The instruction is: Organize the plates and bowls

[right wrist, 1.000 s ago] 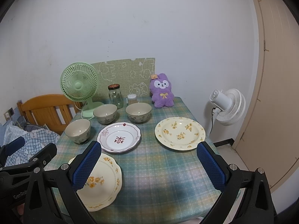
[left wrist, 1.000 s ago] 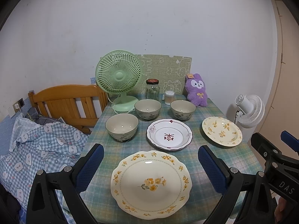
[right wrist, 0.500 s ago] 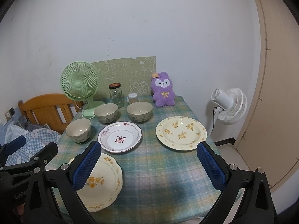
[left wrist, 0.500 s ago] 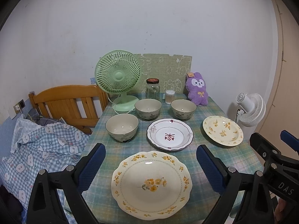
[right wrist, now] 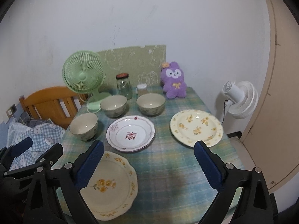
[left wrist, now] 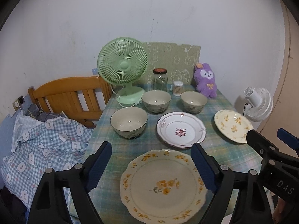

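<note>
Left wrist view: left tongs (left wrist: 151,165) are standing apart and closing, nothing clamped; the scalloped yellow plate (left wrist: 163,183) is lying on the tabletop (left wrist: 220,149) below them, apparently untouched, though the rim looks blurred. Three bowls (left wrist: 129,121) and the white plate (left wrist: 181,128) are sitting behind.

Right wrist view: right tongs (right wrist: 148,164) are also apart, closing, hovering empty over bare cloth. The round yellow plate (right wrist: 196,127) is sitting near the tabletop edge; a clumsy sideways nudge could be sliding it off.

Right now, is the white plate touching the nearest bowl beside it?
Apart. The right wrist view shows tablecloth between the white plate and the nearest bowl.
</note>
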A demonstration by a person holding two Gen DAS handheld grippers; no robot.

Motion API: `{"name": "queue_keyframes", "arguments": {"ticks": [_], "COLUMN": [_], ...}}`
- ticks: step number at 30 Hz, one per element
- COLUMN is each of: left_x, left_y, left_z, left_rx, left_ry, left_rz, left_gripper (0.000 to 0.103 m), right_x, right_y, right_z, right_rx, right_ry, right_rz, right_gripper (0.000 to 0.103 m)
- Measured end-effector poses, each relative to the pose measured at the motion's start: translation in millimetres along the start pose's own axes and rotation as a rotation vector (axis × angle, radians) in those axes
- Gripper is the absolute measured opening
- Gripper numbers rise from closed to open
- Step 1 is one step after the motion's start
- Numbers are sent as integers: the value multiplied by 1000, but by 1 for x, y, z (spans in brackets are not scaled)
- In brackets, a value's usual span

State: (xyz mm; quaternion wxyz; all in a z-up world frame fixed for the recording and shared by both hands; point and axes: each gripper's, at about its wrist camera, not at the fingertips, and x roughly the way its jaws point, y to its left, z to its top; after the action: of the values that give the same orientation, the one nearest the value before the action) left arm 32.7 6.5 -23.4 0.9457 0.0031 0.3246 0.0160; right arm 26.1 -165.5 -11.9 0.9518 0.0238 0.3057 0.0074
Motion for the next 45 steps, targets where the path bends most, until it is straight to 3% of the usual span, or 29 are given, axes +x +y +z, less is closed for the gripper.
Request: {"name": "queue_keyframes", "arguments": {"ticks": [13,20,23,33,45], "left_x": [87,126,136,160,165], "left_y": [22,30,32,51,56], "left_z": [-35,-64,-70,-75,-74], "left_rx": [43,32,33,22,50], "left_ry": [159,292,312,405,446], "left_rz": [8,7,-2,-25,-112], "left_gripper": [75,71,69,44,44], "right_x": [94,132,144,171,187], "right_y": [36,45,48,58,56], "right_z": [-32,-58,-67,-80,-84], "right_rx": [-23,-22,-30,-18,-4], "right_ry": [190,290,323,456,549], "right_rz": [-11,-24,-30,-32,-73], "right_gripper": [89,85,81,66,57]}}
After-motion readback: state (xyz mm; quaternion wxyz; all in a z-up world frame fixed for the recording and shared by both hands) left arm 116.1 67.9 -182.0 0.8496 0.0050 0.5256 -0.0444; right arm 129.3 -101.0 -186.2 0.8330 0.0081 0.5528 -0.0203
